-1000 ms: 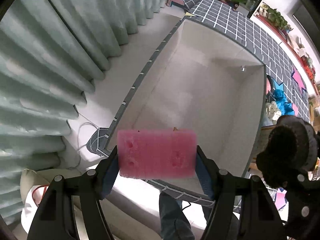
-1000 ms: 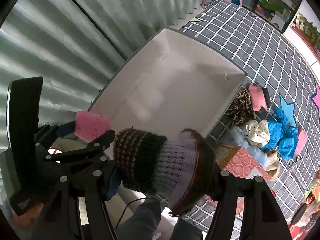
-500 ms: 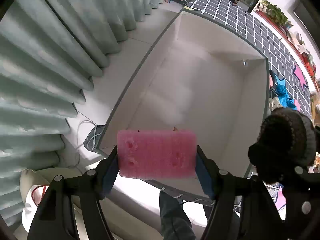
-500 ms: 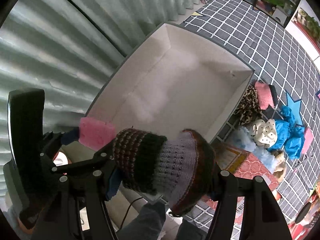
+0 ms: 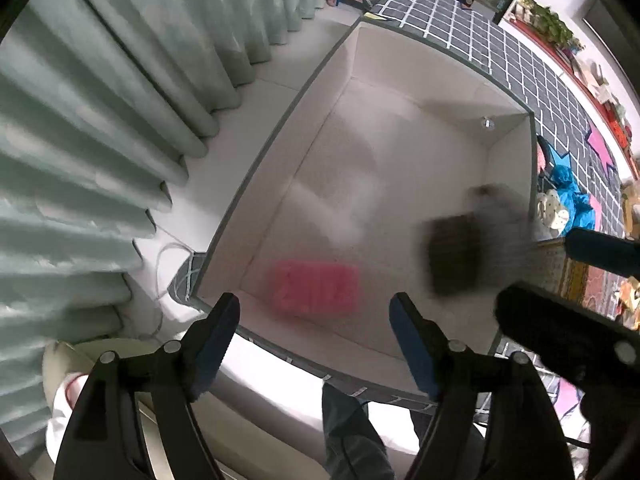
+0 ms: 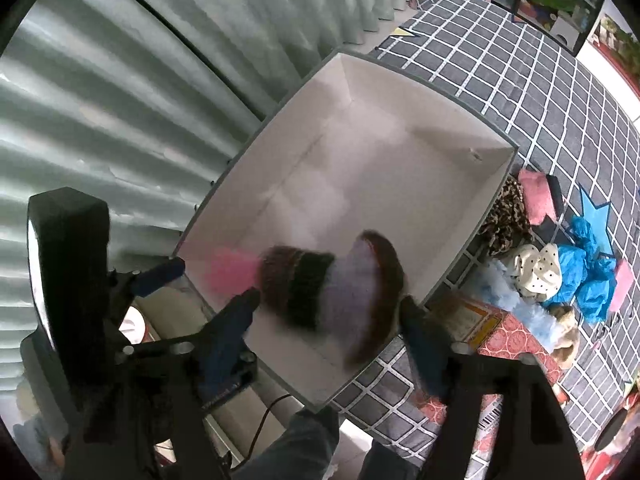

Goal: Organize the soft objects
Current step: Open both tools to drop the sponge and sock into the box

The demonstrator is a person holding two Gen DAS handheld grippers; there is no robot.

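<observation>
Pale green pleated curtains (image 5: 100,128) hang beside a grey rug with a white grid (image 6: 520,64), and on it stands a large open storage box with white fabric walls and a grey rim (image 5: 400,92). The left gripper (image 5: 314,320) points down over the box's near end, jaws opening with nothing between the pads — the pink rectangular foam sponge (image 5: 316,286) is blurred below them, seemingly falling inside the box. The right gripper (image 6: 330,316) is opening too; the brown, black and lilac knitted woollen hat (image 6: 332,290) smears just ahead of its pads, apparently released. Both items look light, squashy and unbreakable, so dropping should suit them. The heap of soft things beside the box (image 6: 560,272) — leopard cloth, blue bag — would likely take a pinch on a bunched fold.
</observation>
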